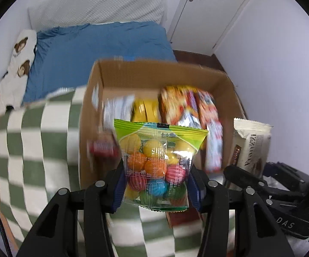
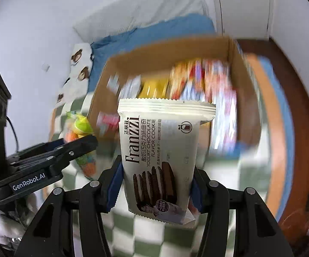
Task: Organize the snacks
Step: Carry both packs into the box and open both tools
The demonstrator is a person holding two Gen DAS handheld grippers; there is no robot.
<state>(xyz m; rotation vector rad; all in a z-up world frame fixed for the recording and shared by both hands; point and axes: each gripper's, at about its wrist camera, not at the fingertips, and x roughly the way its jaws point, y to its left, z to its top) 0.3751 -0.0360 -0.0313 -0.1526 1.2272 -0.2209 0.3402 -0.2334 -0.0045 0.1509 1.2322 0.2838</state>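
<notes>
Left wrist view: the left gripper (image 1: 155, 184) is closed part-way on a clear bag of coloured gumballs (image 1: 157, 162), its blue-padded fingers (image 1: 118, 189) pressing the bag's lower sides so the green-topped pack stands upright between them. The bag hangs in front of an open cardboard box (image 1: 154, 72) that sits on a green-and-white checked blanket (image 1: 32, 141). Inside the box, blurred snack packs stand on edge: a silvery pack (image 1: 117, 107), a yellow one (image 1: 144, 110) and orange-red ones (image 1: 186, 105). To the right, outside the box wall, the white cookie pack (image 1: 250, 143) rises above the dark tip of the right gripper (image 1: 246, 177). A blue bedsheet (image 1: 94, 49) and a white door (image 1: 203, 10) lie beyond.

Right wrist view: the right gripper (image 2: 156, 188) is clamped on a white Franzzi yogurt chocolate flavor cookie pack (image 2: 161, 156), blue pads (image 2: 116, 184) against both lower edges, the pack upright with its crimped top towards the box (image 2: 169, 49). The box contents are motion-blurred. At left, the left gripper (image 2: 81, 145), marked GenRobot.AI, holds the gumball bag (image 2: 79, 128) just beside the box's near left corner, over the checked blanket (image 2: 146, 239).
</notes>
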